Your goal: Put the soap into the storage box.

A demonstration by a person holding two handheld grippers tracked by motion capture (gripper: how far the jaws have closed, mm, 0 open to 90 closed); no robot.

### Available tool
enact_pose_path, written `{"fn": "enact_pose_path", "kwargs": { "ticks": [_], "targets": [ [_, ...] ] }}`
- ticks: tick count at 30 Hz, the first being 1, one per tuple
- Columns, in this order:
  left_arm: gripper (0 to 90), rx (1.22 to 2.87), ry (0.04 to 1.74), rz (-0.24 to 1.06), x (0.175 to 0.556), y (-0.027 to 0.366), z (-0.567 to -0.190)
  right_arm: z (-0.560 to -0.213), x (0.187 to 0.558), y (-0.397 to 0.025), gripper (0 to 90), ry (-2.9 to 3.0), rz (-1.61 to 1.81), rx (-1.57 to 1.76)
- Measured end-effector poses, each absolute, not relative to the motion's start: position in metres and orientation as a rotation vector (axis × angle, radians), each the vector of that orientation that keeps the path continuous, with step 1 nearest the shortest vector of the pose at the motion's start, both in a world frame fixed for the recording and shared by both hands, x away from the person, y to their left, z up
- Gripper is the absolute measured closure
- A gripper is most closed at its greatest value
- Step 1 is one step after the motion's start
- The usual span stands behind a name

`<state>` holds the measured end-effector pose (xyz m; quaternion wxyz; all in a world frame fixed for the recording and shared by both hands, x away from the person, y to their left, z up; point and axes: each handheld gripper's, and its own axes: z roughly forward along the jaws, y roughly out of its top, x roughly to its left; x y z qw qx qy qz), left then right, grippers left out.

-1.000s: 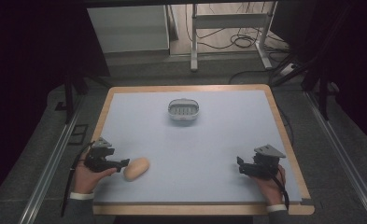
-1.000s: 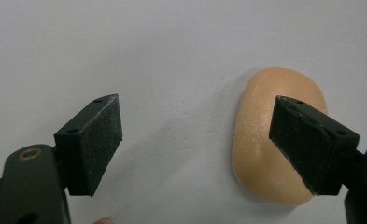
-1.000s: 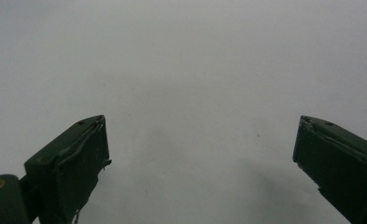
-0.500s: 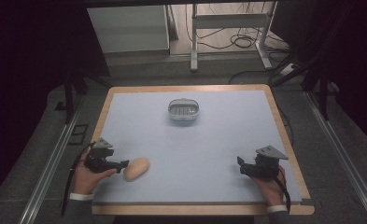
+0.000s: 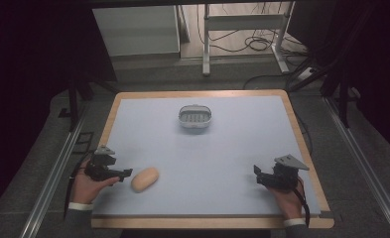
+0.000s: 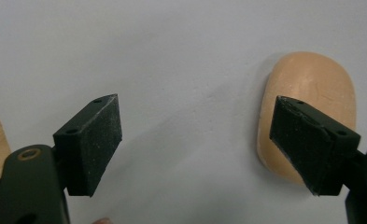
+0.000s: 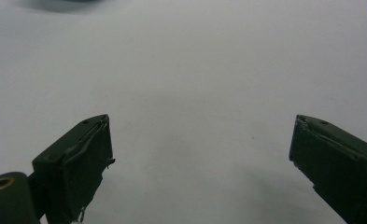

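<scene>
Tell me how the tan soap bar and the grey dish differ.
The soap bar is a solid, rounded tan lump; the dish is a hollow grey tray with a ribbed floor. The soap bar lies near the front left, right by the open left hand-held gripper; the dish sits far back near the middle, away from both hands. The soap bar lies at a slant; the dish sits square to the table. Both rest on the table, unheld.

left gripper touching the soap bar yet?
Cannot tell. In the left gripper view the open left gripper has one jaw overlapping the soap bar, hiding any gap. The high view is too small to settle it.
</scene>
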<state>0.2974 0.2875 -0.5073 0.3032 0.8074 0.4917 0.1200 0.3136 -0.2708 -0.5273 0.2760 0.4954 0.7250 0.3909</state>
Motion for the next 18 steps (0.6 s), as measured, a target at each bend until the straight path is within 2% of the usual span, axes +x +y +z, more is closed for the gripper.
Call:
{"fn": "enact_pose_path", "kwargs": {
  "ticks": [18],
  "targets": [
    [17.9, 2.218, 1.215, 0.255, 0.294, 0.272, -0.496, -0.527, 0.312, -0.271, 6.3, 1.925, 1.054, 1.332]
  ]
}}
